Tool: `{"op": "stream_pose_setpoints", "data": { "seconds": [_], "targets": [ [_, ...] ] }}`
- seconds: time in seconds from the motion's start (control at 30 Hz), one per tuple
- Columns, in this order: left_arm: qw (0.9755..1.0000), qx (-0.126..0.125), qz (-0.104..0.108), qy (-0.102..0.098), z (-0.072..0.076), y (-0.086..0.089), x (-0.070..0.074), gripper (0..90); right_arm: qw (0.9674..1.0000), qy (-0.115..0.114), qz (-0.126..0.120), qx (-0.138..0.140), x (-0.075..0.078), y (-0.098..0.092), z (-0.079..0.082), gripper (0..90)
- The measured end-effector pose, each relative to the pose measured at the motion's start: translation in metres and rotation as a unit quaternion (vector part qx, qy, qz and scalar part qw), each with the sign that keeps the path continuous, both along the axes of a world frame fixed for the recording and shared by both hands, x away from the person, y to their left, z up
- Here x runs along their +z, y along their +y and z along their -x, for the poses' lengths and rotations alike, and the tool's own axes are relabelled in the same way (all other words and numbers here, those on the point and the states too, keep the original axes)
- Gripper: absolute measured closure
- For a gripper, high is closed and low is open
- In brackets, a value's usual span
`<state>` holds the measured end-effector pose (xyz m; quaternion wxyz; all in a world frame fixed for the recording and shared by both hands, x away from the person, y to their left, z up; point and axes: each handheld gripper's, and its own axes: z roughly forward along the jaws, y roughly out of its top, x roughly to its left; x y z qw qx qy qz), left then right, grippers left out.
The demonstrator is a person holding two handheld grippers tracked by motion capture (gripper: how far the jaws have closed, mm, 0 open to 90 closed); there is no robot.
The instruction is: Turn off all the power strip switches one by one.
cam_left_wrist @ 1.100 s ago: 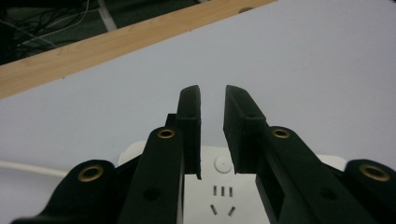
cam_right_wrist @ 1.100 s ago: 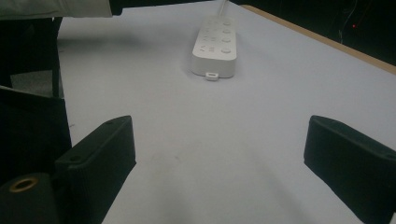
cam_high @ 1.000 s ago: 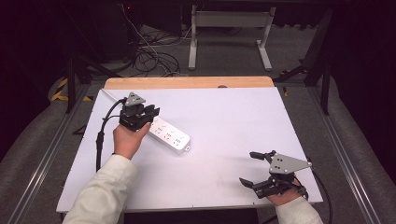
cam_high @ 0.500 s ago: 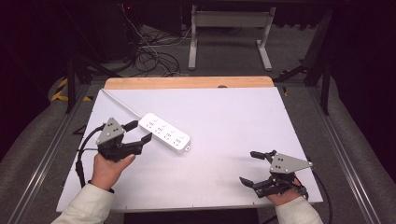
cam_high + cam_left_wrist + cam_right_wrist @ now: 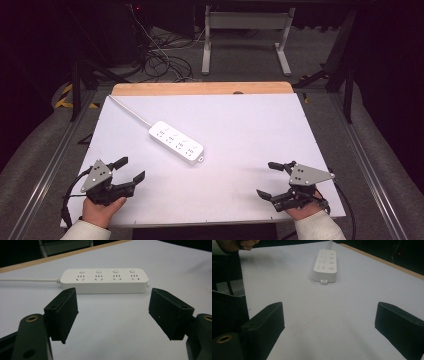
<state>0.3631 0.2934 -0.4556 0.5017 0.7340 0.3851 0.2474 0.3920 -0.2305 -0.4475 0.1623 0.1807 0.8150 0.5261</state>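
A white power strip (image 5: 176, 142) with several sockets lies slanted near the middle of the white table top (image 5: 250, 130), its white cord (image 5: 129, 111) running to the far left corner. My left gripper (image 5: 130, 169) rests at the front left, open; its jaws have just been opening and nothing is between them. In the left gripper view the power strip (image 5: 103, 280) lies ahead, apart from the wide-spread jaws of the left gripper (image 5: 113, 312). My right gripper (image 5: 270, 179) sits at the front right, open and empty. In the right gripper view the power strip (image 5: 325, 265) lies far ahead.
A wooden strip (image 5: 200, 88) edges the table's far side. Behind it stand a metal frame (image 5: 245, 35) and loose cables (image 5: 160, 60) on the dark floor. Metal rails (image 5: 50, 170) run along both sides of the table.
My left gripper has left the power strip and come back toward the front left corner, its jaws now spread. The strip stays where it was. The right gripper has not moved.
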Motion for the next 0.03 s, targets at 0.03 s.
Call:
{"op": "stream_pose_setpoints", "data": {
  "seconds": [0.03],
  "targets": [
    [1.0, 0.001, 0.001, 0.001, -0.0008, -0.0002, 0.0, 23.7, 1.0, 0.0, 0.0, 0.0, 0.0, -0.0001, -0.0001, 9.2]
  ]
}}
